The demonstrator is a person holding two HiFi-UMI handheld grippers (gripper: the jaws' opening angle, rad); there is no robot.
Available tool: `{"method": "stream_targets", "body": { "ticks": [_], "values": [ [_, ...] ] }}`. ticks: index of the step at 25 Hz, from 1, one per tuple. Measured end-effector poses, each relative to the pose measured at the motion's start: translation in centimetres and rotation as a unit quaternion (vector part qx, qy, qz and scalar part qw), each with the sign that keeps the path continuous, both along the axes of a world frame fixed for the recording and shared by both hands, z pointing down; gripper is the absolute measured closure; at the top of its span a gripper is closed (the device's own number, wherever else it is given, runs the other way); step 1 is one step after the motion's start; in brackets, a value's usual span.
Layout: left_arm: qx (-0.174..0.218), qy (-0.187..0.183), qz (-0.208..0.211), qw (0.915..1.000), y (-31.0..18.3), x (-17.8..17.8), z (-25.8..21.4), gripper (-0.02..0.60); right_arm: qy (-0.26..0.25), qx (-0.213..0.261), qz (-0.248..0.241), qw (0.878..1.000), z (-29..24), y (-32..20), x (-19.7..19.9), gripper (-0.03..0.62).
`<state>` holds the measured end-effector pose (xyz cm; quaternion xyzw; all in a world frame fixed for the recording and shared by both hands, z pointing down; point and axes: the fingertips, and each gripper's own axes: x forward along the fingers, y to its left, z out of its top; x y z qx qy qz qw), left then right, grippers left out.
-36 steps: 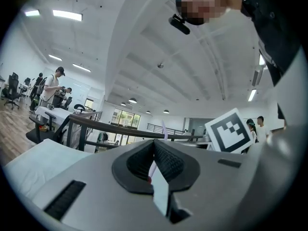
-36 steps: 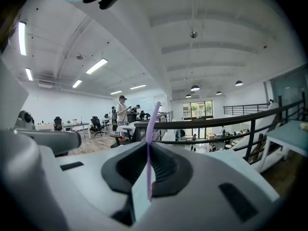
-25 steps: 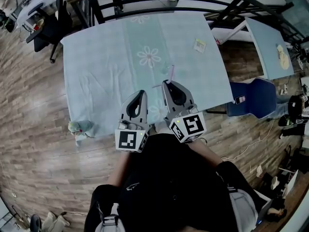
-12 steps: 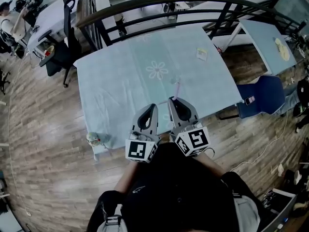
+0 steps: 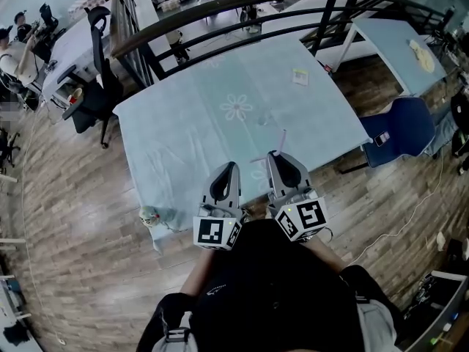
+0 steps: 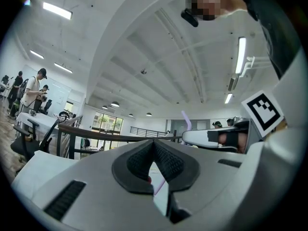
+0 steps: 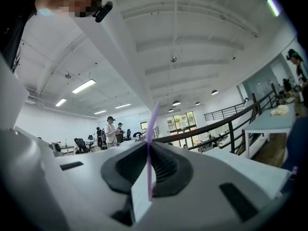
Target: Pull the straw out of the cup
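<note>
A thin purple straw (image 5: 281,141) stands upright in my right gripper (image 5: 281,157), whose jaws are shut on it near the table's near edge. In the right gripper view the straw (image 7: 150,148) runs up between the pads. A small clear cup (image 5: 261,121), faint, stands on the pale blue tablecloth (image 5: 183,130) just beyond, apart from the straw. My left gripper (image 5: 231,169) sits beside the right one, and its pads (image 6: 166,159) meet at the tip. A purple sliver shows in the gap behind them; I cannot tell what it is. From that side the straw (image 6: 186,121) rises above the right gripper.
A small card (image 5: 300,76) lies at the table's far right. A dark railing (image 5: 220,6) runs behind the table. A blue chair (image 5: 399,127) and a second table (image 5: 410,46) stand at right, an office chair (image 5: 95,86) at left. A small toy (image 5: 150,215) lies on the wooden floor.
Both grippers have drawn back from the cup toward the table's near edge. The straw went with the right gripper and now stands clear of the cup.
</note>
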<state>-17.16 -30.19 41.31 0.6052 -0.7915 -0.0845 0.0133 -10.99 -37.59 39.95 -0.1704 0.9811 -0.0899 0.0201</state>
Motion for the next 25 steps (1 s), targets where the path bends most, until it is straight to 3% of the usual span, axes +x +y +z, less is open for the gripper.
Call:
{"method": "stream_targets", "body": {
  "ticks": [10, 25],
  "values": [
    [0.004, 0.001, 0.016, 0.9999, 0.0, 0.2, -0.2, 0.568, 0.008, 0.018, 0.012, 1.0, -0.6, 0.3, -0.2, 0.565],
    [0.004, 0.011, 0.017, 0.9998, 0.1, -0.4, 0.6, 0.568, 0.019, 0.037, -0.009, 0.999, -0.2, 1.4, -1.8, 0.565]
  ]
}}
